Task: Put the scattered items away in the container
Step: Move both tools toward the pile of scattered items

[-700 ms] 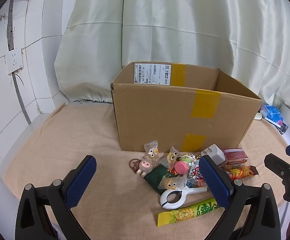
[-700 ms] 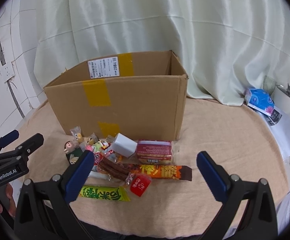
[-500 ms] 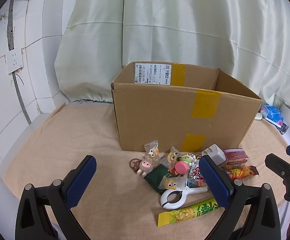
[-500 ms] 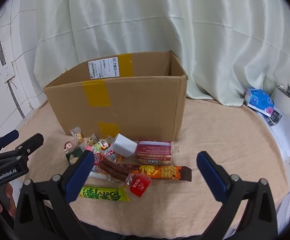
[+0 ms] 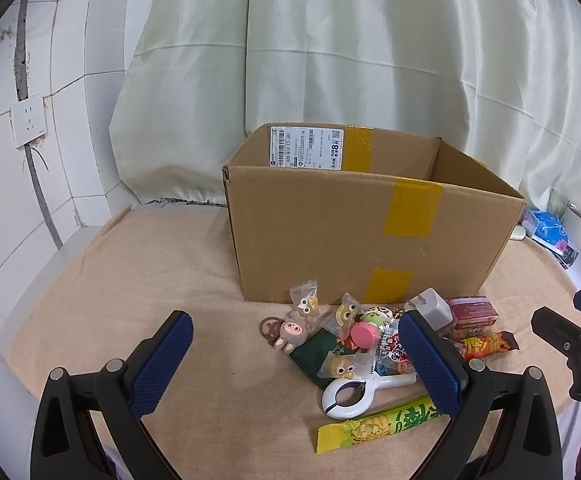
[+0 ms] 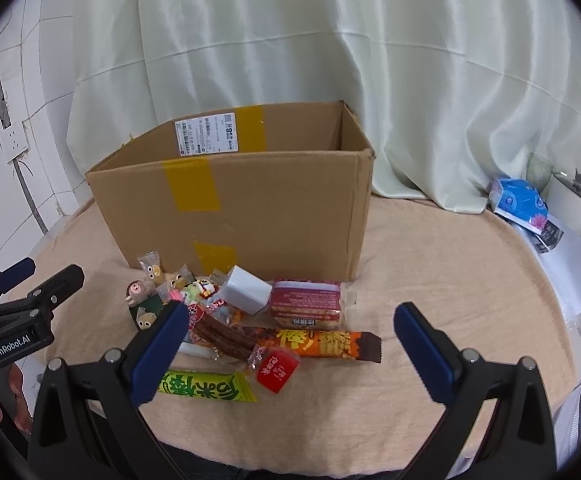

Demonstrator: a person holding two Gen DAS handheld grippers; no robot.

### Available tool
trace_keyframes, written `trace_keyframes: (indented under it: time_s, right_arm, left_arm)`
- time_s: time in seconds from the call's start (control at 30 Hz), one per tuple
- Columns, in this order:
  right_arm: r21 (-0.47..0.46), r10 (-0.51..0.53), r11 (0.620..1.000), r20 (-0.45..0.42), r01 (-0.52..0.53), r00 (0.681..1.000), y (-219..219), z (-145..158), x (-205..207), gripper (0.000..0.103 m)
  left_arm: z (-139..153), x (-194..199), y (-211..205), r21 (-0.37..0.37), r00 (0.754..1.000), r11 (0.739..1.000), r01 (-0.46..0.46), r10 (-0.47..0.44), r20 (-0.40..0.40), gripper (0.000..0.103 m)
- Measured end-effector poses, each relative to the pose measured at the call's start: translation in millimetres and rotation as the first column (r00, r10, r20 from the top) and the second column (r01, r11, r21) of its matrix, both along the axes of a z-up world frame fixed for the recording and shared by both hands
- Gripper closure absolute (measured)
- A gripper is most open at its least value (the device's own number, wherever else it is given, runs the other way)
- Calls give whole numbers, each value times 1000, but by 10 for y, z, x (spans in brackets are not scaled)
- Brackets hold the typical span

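Open-topped brown cardboard box (image 5: pixel 370 236) with yellow tape strips and a white shipping label stands on the table (image 5: pixel 130 300), which is covered in a beige cloth. Pale green curtain (image 5: pixel 330 60) hangs behind it; white tiled wall with a socket (image 5: pixel 28 120) to the left.

Scattered items lie in a heap just in front of the box's near wall: small clear packets with owl-faced toys (image 5: pixel 304 300), a pink-faced plush keyring (image 5: pixel 288 330), a dark green pouch (image 5: pixel 318 354), a pink round cap (image 5: pixel 362 334), a white plug adapter (image 6: pixel 246 290), a red wrapped cake (image 6: pixel 306 304), an orange snack bar (image 6: pixel 322 342), a small red sachet (image 6: pixel 276 370), a white plastic clip (image 5: pixel 354 392) and a long yellow-green candy stick (image 5: pixel 378 426) nearest the camera.

Left gripper (image 5: pixel 294 364) hangs above the table, jaws spread wide, nothing between the pads (its right finger overlaps the heap's edge in view). Right gripper (image 6: pixel 290 356) likewise wide apart and empty, over the orange bar and sachet.

Off to the right: a blue tissue pack (image 6: pixel 520 204) and a white pot (image 6: pixel 570 208).
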State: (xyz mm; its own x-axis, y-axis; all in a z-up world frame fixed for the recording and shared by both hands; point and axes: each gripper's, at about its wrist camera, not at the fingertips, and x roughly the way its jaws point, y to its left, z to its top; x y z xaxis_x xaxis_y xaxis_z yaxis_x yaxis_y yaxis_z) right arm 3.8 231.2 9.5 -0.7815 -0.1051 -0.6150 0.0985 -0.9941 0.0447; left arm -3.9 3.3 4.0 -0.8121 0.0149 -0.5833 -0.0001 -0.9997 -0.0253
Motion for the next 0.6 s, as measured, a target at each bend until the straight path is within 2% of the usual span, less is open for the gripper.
trace_keyframes:
  time_s: [0.33,0.6]
  right_arm:
    - [-42,19,999,-21,-20,1000,39,41,7,0]
    - [-2,32,999,-32,-32,999,-4,26,6,0]
  left_arm:
    - [0,0,8,-6,1000,1000,-6,6,-1,0]
    - [-8,-13,14,49,998,997,57,-56,-15,0]
